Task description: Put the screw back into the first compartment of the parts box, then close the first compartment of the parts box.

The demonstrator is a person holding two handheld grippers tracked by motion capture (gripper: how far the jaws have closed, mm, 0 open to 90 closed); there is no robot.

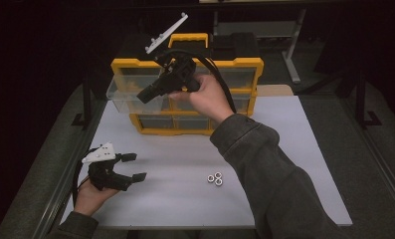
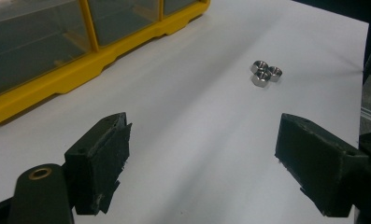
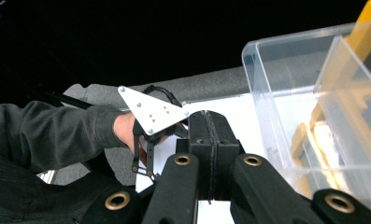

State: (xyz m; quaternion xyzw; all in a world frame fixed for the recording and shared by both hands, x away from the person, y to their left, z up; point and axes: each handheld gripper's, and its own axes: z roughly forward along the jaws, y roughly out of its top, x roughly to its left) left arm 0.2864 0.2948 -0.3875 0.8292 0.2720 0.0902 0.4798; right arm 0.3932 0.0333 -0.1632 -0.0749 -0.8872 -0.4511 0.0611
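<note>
High view: the right gripper (image 1: 146,94), fingers pressed together on nothing, sits at the clear drawer (image 1: 130,94) that juts out of the left of the yellow organizer (image 1: 187,67); I judge a careless nudge could tip the drawer off its slot or shift the whole box; the drawer looks empty, though the lower compartments are too dim to read; the left gripper (image 1: 133,167) rests low on the desk (image 1: 185,154), fingers wide, holding nothing; three nuts (image 1: 215,178) lie clustered well apart from it; left gripper view: the nuts (image 2: 264,73) touch one another on bare desk, and could roll if knocked; right gripper view: closed fingers (image 3: 210,135) beside the drawer (image 3: 286,93), nothing visible inside
</note>
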